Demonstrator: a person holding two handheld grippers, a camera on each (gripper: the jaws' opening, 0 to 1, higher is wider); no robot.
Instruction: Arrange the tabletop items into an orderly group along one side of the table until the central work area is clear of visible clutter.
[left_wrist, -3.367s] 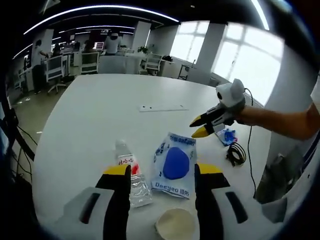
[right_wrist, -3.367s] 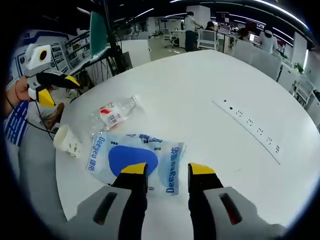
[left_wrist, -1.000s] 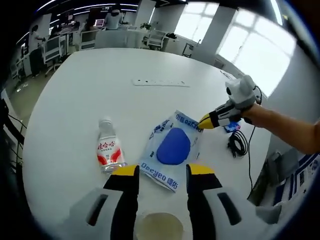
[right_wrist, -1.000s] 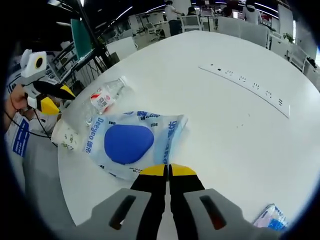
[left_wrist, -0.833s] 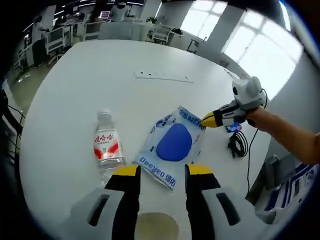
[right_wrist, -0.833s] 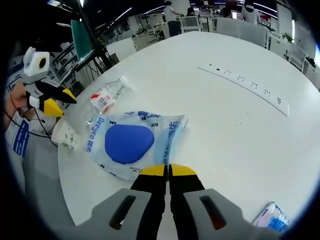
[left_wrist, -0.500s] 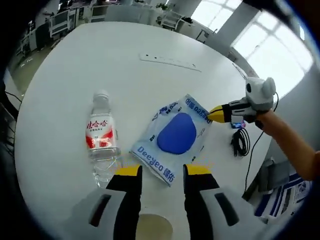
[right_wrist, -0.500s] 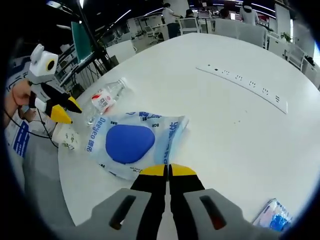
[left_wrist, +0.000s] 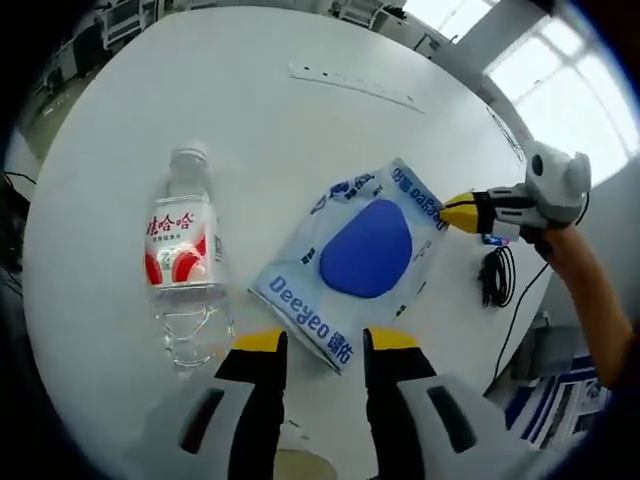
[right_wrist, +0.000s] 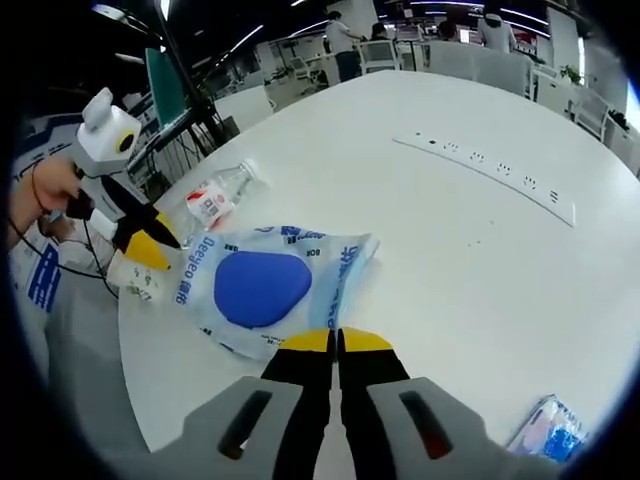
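Observation:
A blue-and-white pouch (left_wrist: 362, 256) printed "Deeyeo" lies flat on the white table (left_wrist: 270, 130), with a clear water bottle (left_wrist: 180, 260) with a red label on its side to its left. My left gripper (left_wrist: 324, 346) hovers open over the pouch's near edge. My right gripper (left_wrist: 447, 213) comes in from the right, its yellow tips at the pouch's far corner. In the right gripper view the pouch (right_wrist: 262, 288) lies ahead and my right gripper (right_wrist: 337, 342) is shut on its near edge. The left gripper (right_wrist: 158, 241) hangs over the pouch's left end, by the bottle (right_wrist: 212, 198).
A paper cup (right_wrist: 133, 280) stands near the table edge below the left gripper. A small blue packet (right_wrist: 549, 430) and a coiled black cable (left_wrist: 497, 280) lie at the table's side. A strip of sockets (right_wrist: 492, 166) is set into the table. Desks and people are beyond.
My right gripper, open 3.4 s ago, is now shut at the pouch's edge. My left gripper has moved forward and down over the pouch and bottle.

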